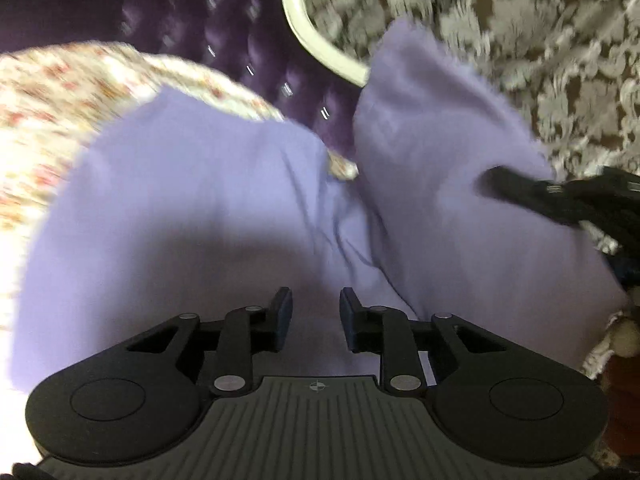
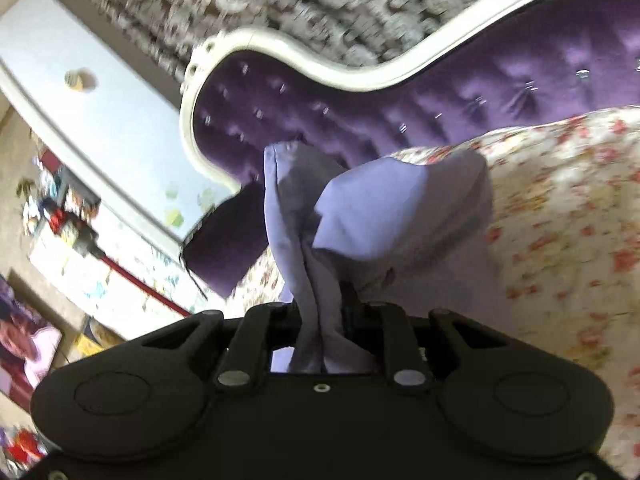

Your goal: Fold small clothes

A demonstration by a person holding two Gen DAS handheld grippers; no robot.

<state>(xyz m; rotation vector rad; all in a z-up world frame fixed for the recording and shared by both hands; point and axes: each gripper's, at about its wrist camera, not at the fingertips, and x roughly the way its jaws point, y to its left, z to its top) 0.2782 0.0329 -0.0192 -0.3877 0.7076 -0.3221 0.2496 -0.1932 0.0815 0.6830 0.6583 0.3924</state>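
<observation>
A lavender cloth garment (image 1: 192, 200) lies spread on the floral bedspread (image 1: 52, 96) in the left wrist view. My left gripper (image 1: 316, 308) is open just above the cloth, nothing between its fingers. The right gripper (image 1: 520, 192) shows at the right, pinching a raised part of the cloth. In the right wrist view my right gripper (image 2: 324, 312) is shut on a bunched fold of the lavender cloth (image 2: 380, 216), lifted off the floral bedspread (image 2: 568, 240). Its fingertips are hidden by the fabric.
A purple tufted headboard (image 2: 460, 96) with a white curved frame (image 2: 320, 68) stands behind the bed. A dark purple pillow (image 2: 224, 252) lies at the bed's left. Patterned wallpaper (image 1: 540, 40) is behind. A white cabinet (image 2: 80, 120) and clutter stand at left.
</observation>
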